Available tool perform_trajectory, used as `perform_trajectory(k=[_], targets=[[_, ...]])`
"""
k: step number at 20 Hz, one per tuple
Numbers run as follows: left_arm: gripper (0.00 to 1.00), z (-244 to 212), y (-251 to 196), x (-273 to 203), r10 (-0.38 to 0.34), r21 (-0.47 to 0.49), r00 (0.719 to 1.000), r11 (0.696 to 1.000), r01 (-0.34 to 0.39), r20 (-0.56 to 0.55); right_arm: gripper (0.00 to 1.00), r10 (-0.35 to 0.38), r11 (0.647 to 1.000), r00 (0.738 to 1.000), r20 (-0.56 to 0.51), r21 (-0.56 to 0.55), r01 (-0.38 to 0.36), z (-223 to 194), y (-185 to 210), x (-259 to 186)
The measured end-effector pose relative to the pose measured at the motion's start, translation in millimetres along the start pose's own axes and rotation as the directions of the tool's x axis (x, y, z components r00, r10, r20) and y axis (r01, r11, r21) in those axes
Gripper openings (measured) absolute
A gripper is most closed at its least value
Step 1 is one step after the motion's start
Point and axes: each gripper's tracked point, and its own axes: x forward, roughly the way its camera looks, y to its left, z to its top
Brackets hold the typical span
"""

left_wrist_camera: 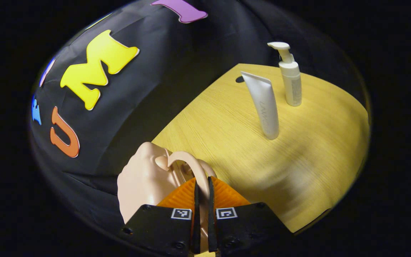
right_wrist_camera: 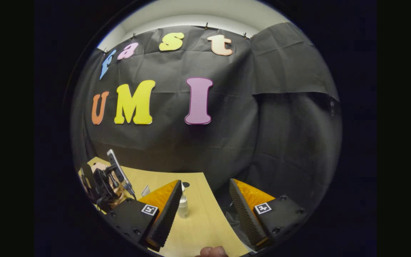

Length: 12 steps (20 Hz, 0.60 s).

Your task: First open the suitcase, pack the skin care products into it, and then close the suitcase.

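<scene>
Left tongs point(left_wrist_camera: 202, 194) are closed tight on the arched handle point(left_wrist_camera: 191, 166) of a peach-pink suitcase point(left_wrist_camera: 145, 182), at the tabletop point(left_wrist_camera: 309, 157) edge nearest the booth wall. Looks like the opening step, lid prob. not up yet, can't tell for sure. Farther along the tabletop from the suitcase, a white tube point(left_wrist_camera: 264, 105) stands on its cap w/ a pump bottle point(left_wrist_camera: 291, 76) just beside it; both unpacked. Right tongs point(right_wrist_camera: 205, 210) hang wide open, holding nothing, above the tabletop w/ the pump bottle below. Packing & closing remain.
</scene>
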Motion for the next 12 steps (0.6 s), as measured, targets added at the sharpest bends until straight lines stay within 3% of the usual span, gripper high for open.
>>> perform_trajectory(k=[6, 9, 12], targets=[[0.06, 27.4, 73.6, -50.5, 0.069, -0.186, 0.991, 0.982, -0.046, 0.118, 0.78, 0.042, 0.999, 0.998, 0.046, -0.011, -0.041, 17.0, 24.0, -3.5], [0.05, 30.3, 135.1, -80.1, 0.144, -0.301, 0.974, 0.95, -0.086, 0.175, 0.78, 0.07, 0.997, 0.995, 0.068, -0.02, -0.069, 28.7, 44.2, -2.7], [0.05, 17.1, 223.9, -98.3, 0.253, -0.401, 0.942, 0.904, -0.149, 0.219, 0.78, 0.097, 0.995, 0.991, 0.096, -0.042, -0.093, 41.6, 62.4, -7.8]])
